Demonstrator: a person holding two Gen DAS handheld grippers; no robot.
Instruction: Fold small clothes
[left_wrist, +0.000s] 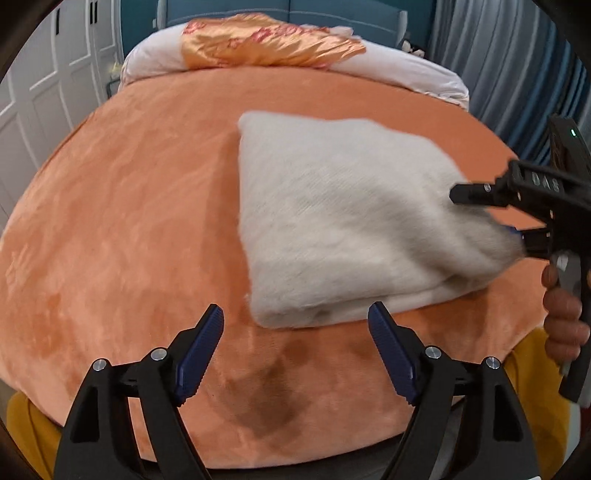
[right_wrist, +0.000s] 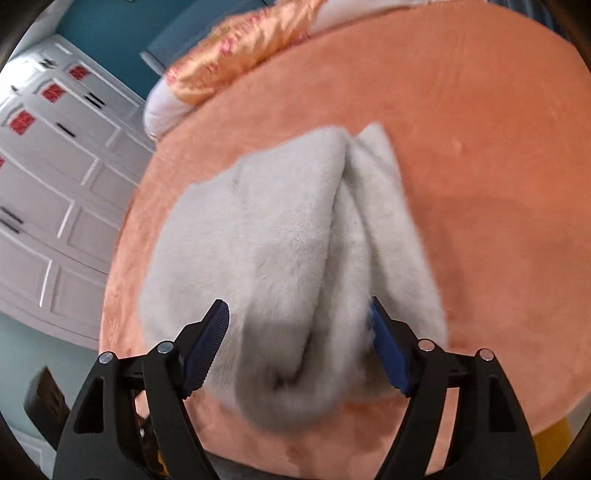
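Letting go cleanly is the business of this moment. The white fluffy garment (left_wrist: 343, 225) lies folded on the orange bed cover (left_wrist: 122, 221), nearer the right side of the bed than the left, with the pillow (left_wrist: 266, 44) well beyond its far edge.

The left tongs (left_wrist: 295, 350) stand released with nothing between the blue pads, hanging just short of the garment's near edge and apart from it. The right tongs (right_wrist: 299, 347) are spread wide too, yet the garment's near right corner bulges up between the pads; the fluff brushes the right-hand pad (right_wrist: 388, 354) while the other pad stands clear, so I judge the corner to be let go of rather than gripped. In the left wrist view that corner (left_wrist: 491, 236) is drawn up off the bed toward the right tongs, and a hand (left_wrist: 565, 317) grips their handle beside the garment.

Doing this step well probably means:

- drawing the right tongs straight back from the garment, not sideways, so the long pile does not snag on the pad ridges and drag the top layer askew;
- letting the raised corner drop onto the layers under it before any new grasp;
- checking that the fold seen from the right wrist, where two thick layers meet along a crease, lies even;
- keeping the left tongs off the garment until then.

The pile is soft and bulky, so it may spring open.
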